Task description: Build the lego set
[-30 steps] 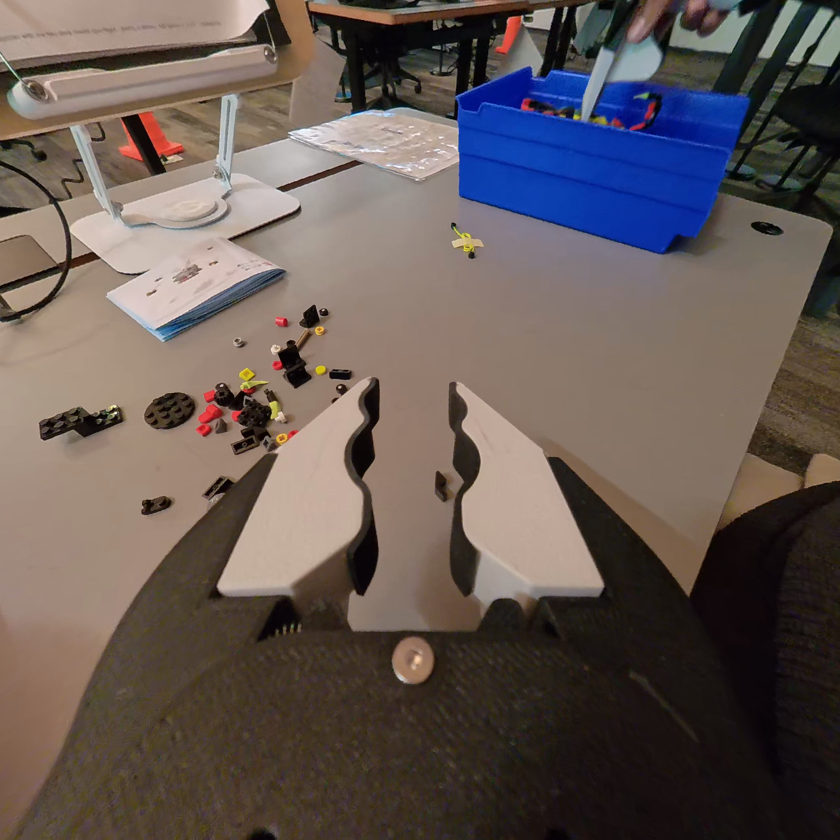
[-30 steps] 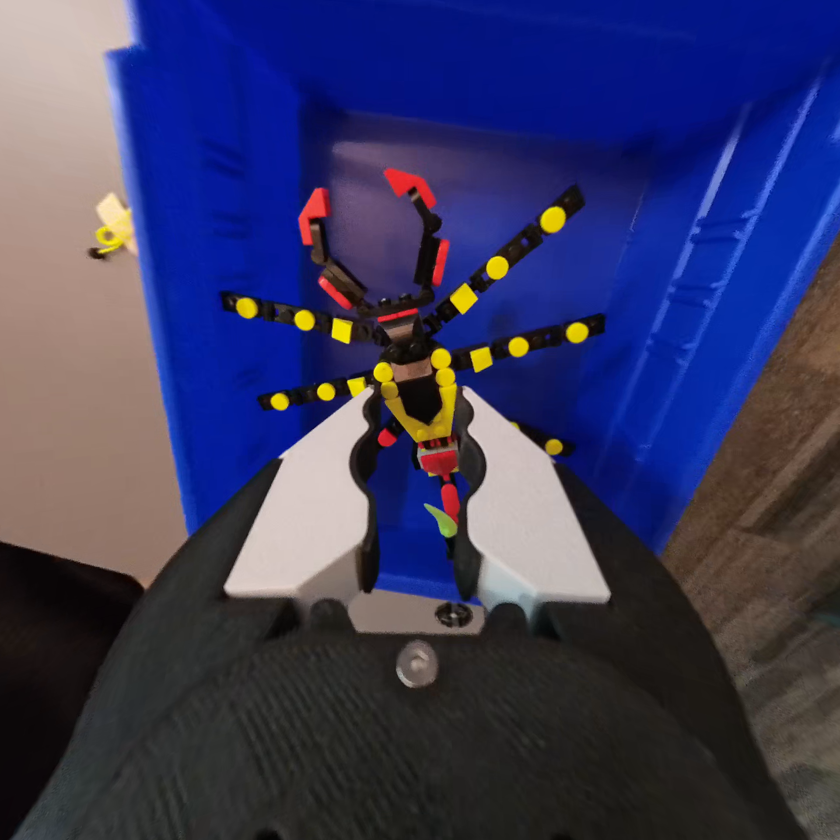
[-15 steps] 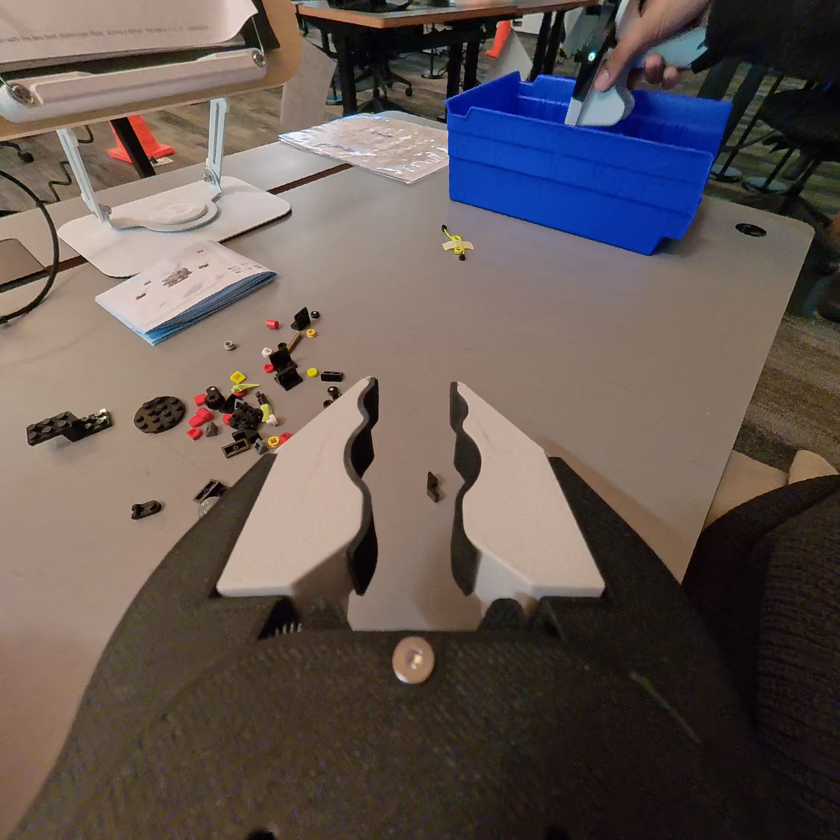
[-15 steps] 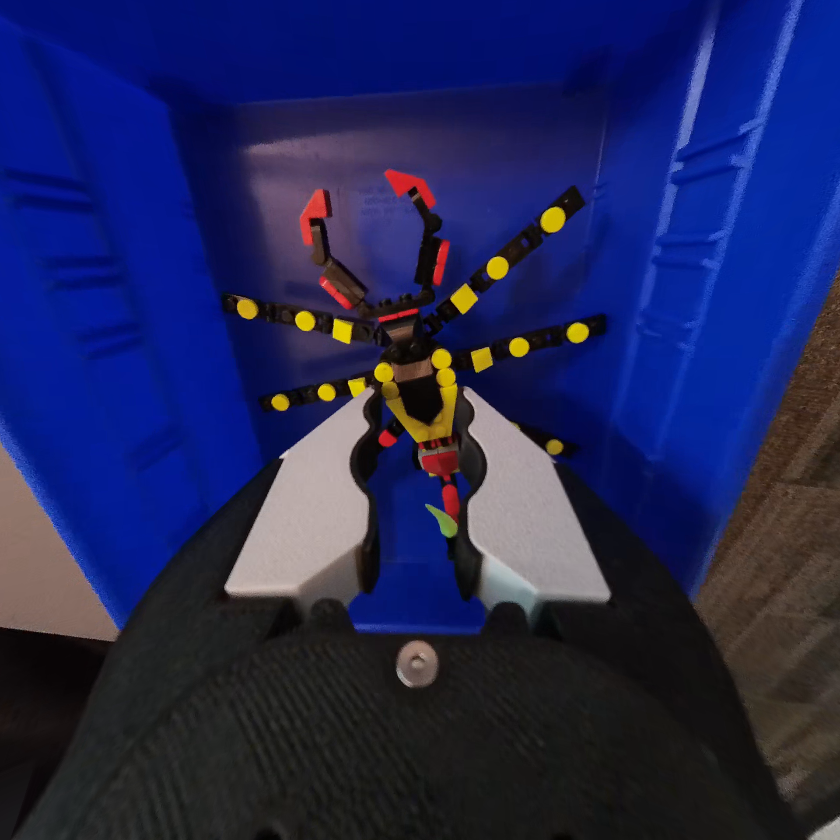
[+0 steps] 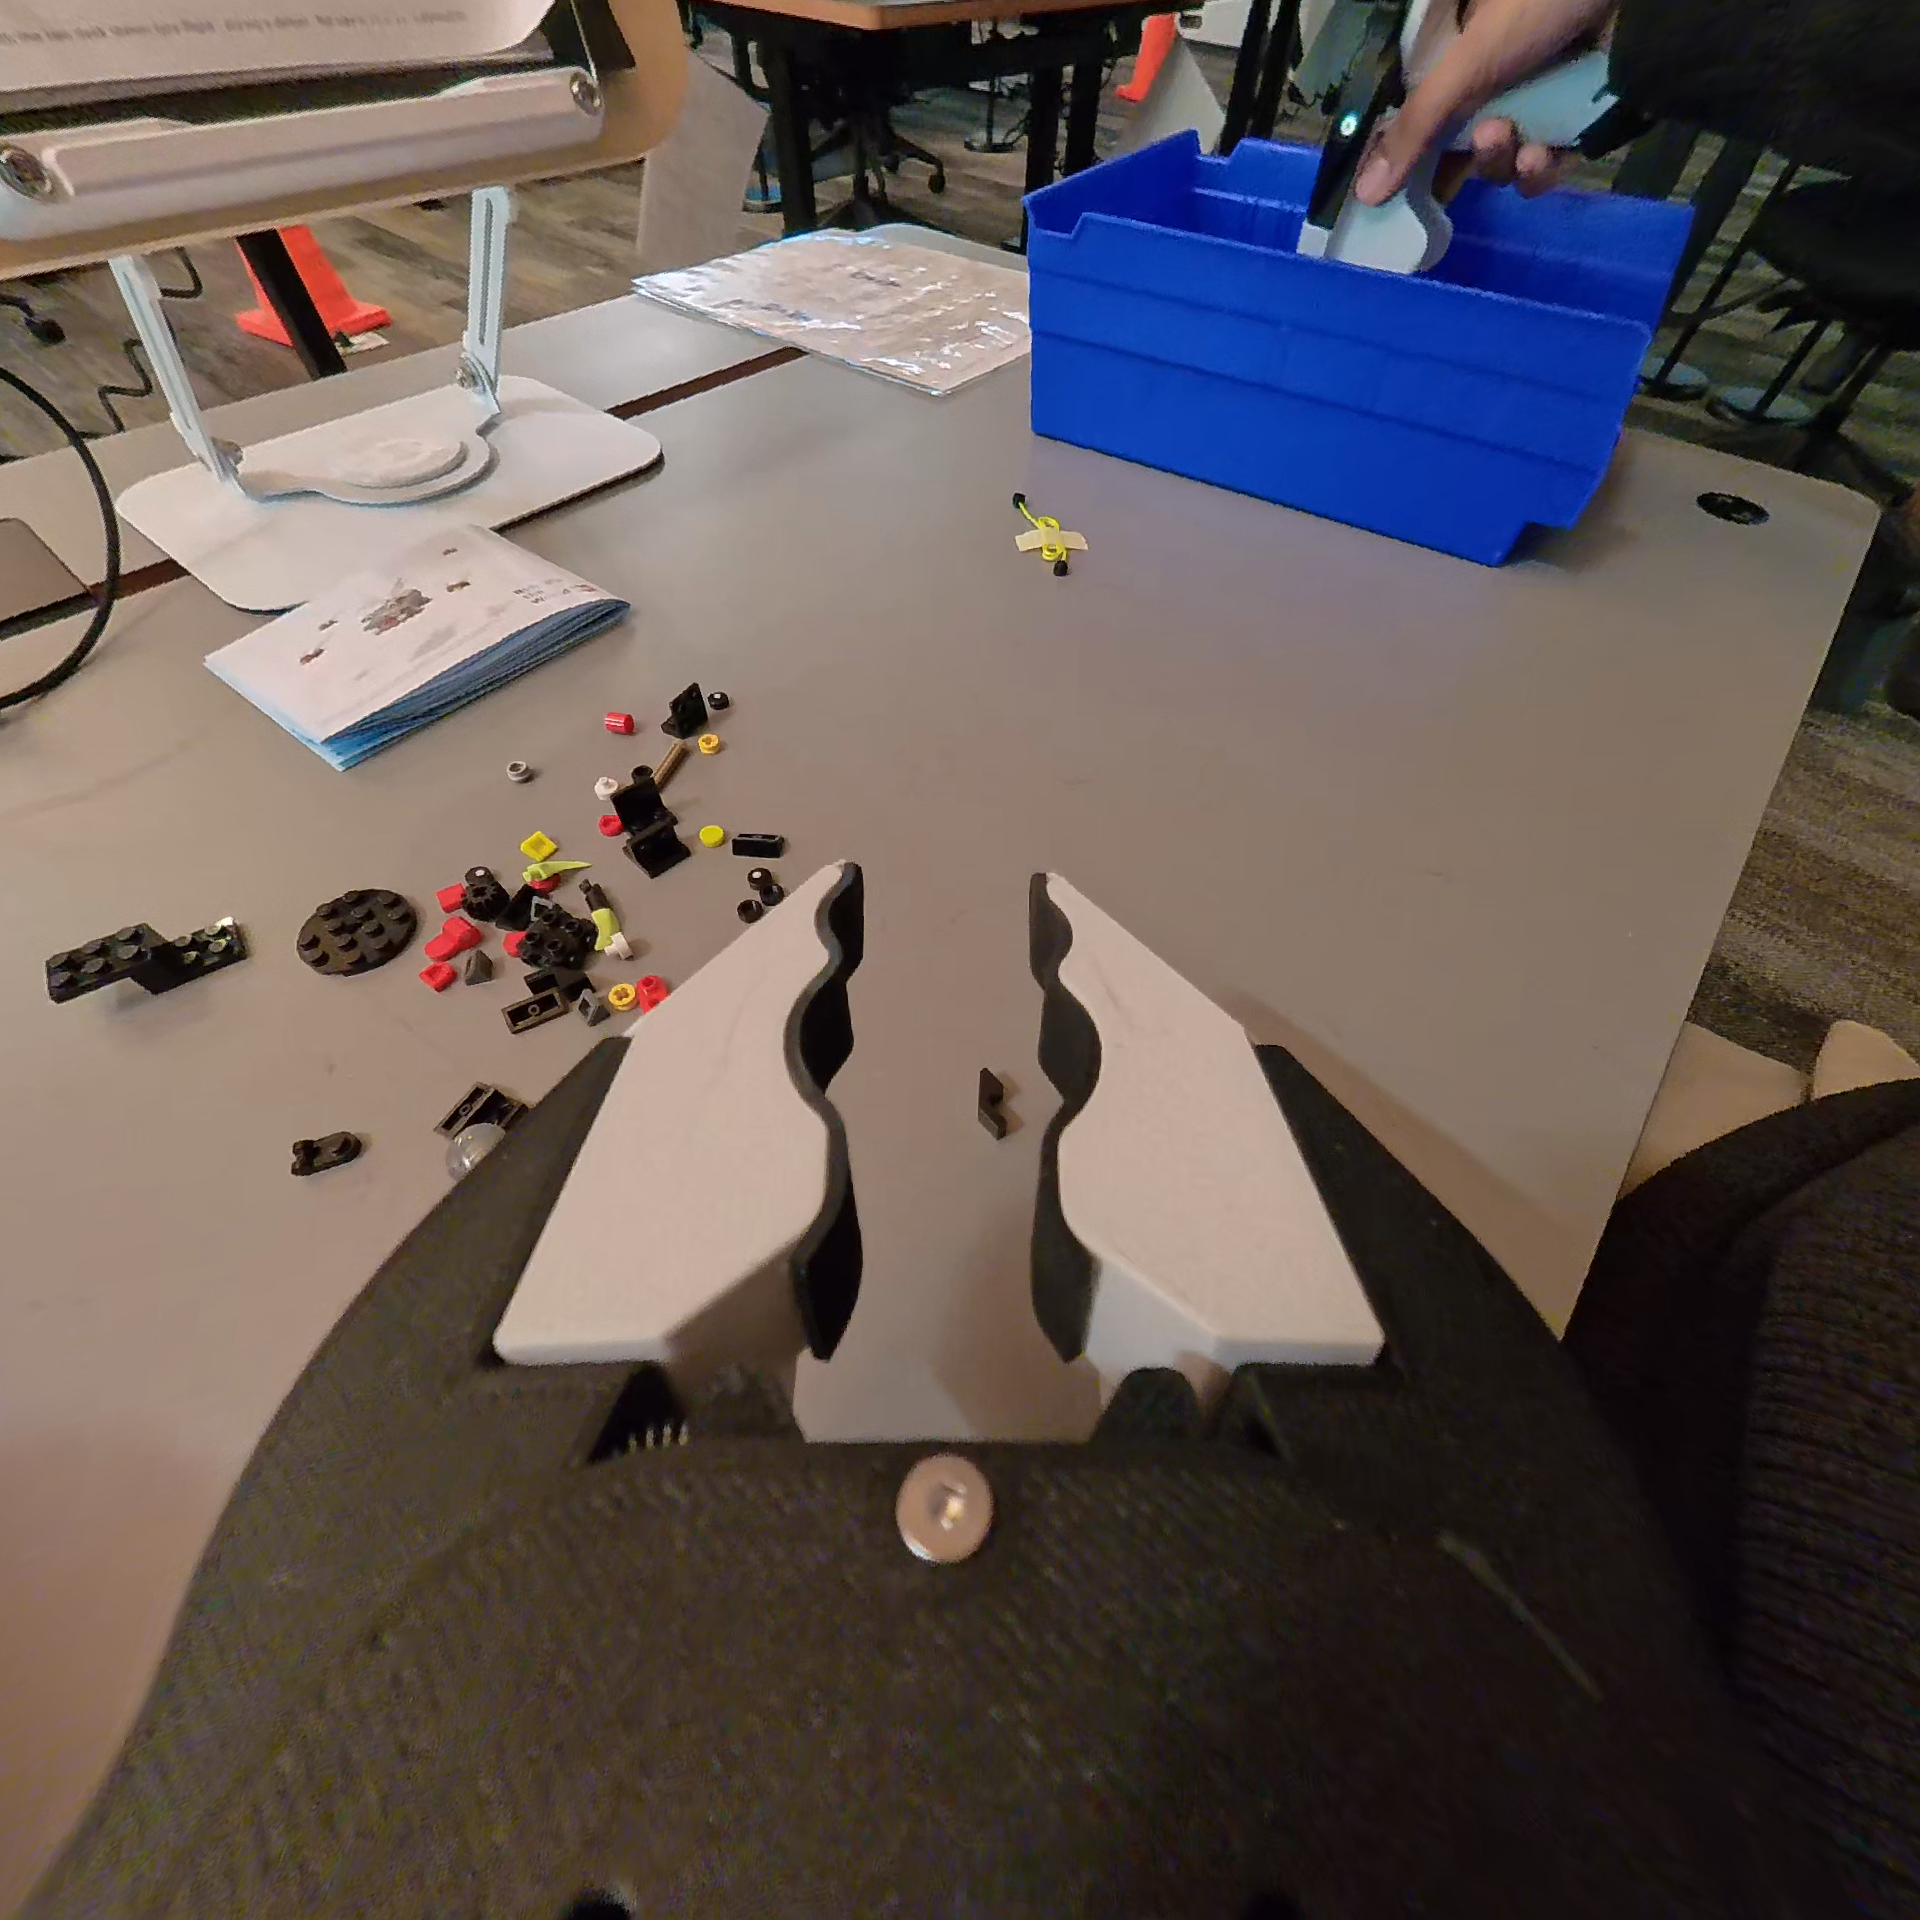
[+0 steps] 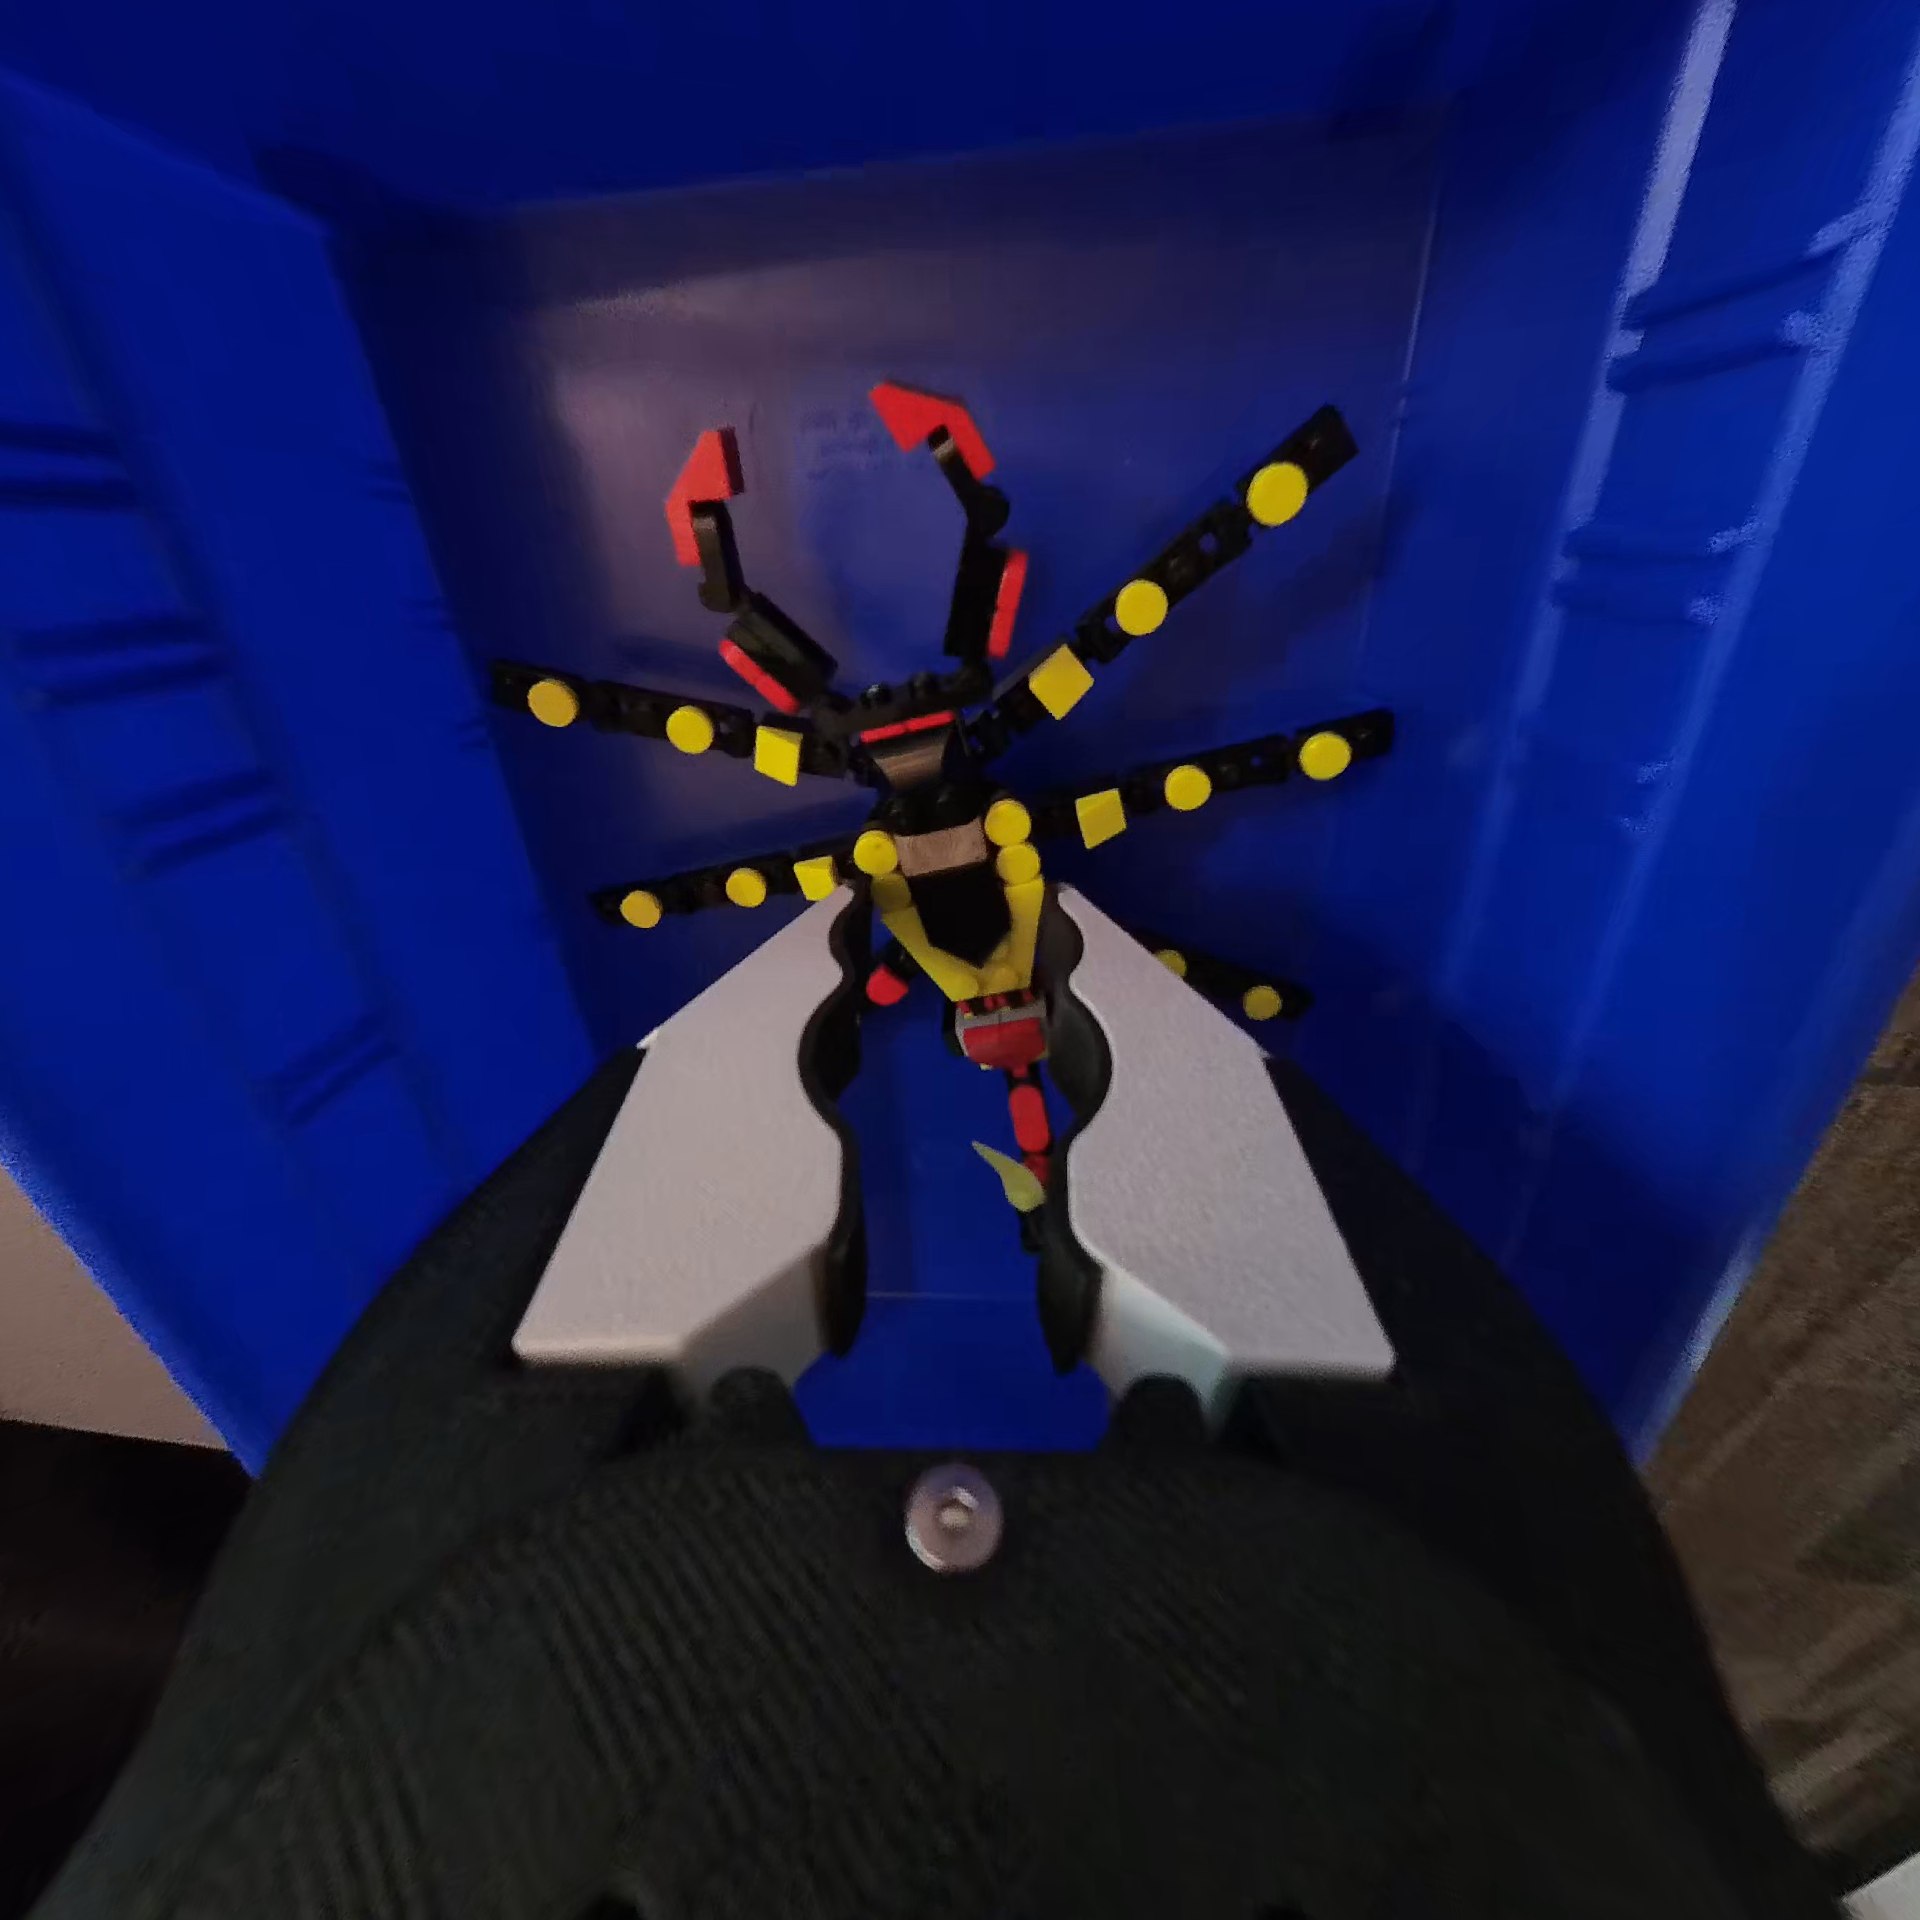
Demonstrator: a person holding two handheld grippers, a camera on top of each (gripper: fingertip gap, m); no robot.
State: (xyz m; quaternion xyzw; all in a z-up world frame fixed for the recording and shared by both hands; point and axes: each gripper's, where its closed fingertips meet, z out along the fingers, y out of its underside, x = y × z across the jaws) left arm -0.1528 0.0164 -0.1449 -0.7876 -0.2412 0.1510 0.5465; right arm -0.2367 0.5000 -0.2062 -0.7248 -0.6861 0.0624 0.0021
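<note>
The grey worktop (image 5: 1299,748) is stretching ahead of the left tool (image 5: 943,883), carrying everything else. At its far right, well ahead of that tool, a deep blue plastic bin (image 5: 1320,384) is sitting with its open top up, so a tool can reach down into it. A person's hand (image 5: 1455,94) is gripping the right tool (image 6: 954,899) there, which is pointing down into the bin.

That right tool is pinching a brick-built scorpion model of black, yellow and red pieces (image 6: 961,810) by its yellow and black body, both dark pads pressing its sides. The spotted legs are fanning out beyond the fingertips over the bin floor, and the red tail is trailing back between the fingers. Whether the legs are touching the floor I cannot tell.

The left tool is hovering low over the worktop, its fingers spread and gripping nothing. A small black brick piece (image 5: 992,1101) is lying on the worktop between them, touched by neither pad. To its left a scatter of loose small bricks (image 5: 561,914) is lying, with a folded white instruction booklet (image 5: 416,644) beyond.
</note>
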